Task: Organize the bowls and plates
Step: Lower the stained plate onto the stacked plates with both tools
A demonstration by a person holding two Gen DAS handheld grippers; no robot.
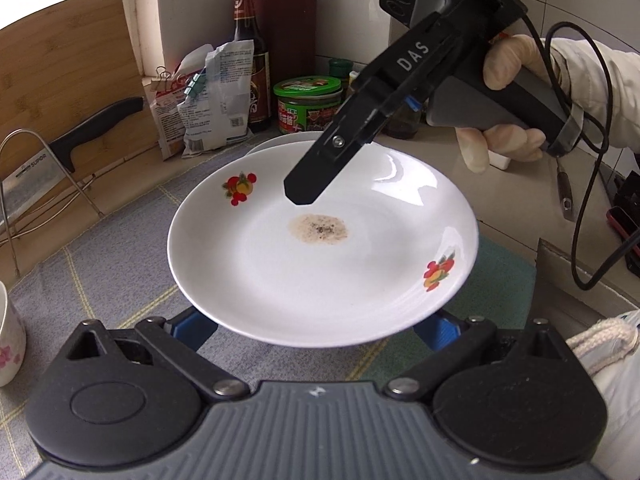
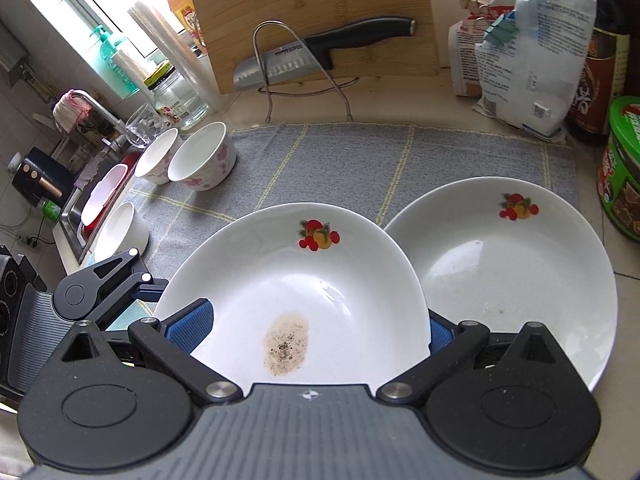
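A white plate [image 1: 320, 264] [image 2: 304, 280] with fruit decals and a brown stain hangs tilted over the grey checked mat [image 2: 340, 160]. Its right rim overlaps a second fruit plate [image 2: 520, 280] [image 1: 276, 144] lying flat. My right gripper [image 2: 316, 328] is open and straddles the stained plate's near rim, one finger [image 1: 304, 190] above the dish and the other beneath. My left gripper [image 1: 316, 328] [image 2: 132, 288] is open at the opposite rim, blue pads showing just under the edge. Three white bowls [image 2: 200, 156] [image 2: 156, 156] [image 2: 120, 232] stand at the mat's left end, one of them [image 1: 8, 336] also in the left wrist view.
A bamboo cutting board [image 2: 312, 20] leans at the back, with a knife [image 2: 320, 48] on a wire rack [image 2: 280, 64]. Clipped bags [image 2: 532, 60], a sauce bottle [image 1: 248, 60] and a green-lidded jar [image 1: 308, 104] crowd the back corner. A sink [image 2: 92, 200] lies left. A gloved hand [image 1: 504, 92] holds the right gripper.
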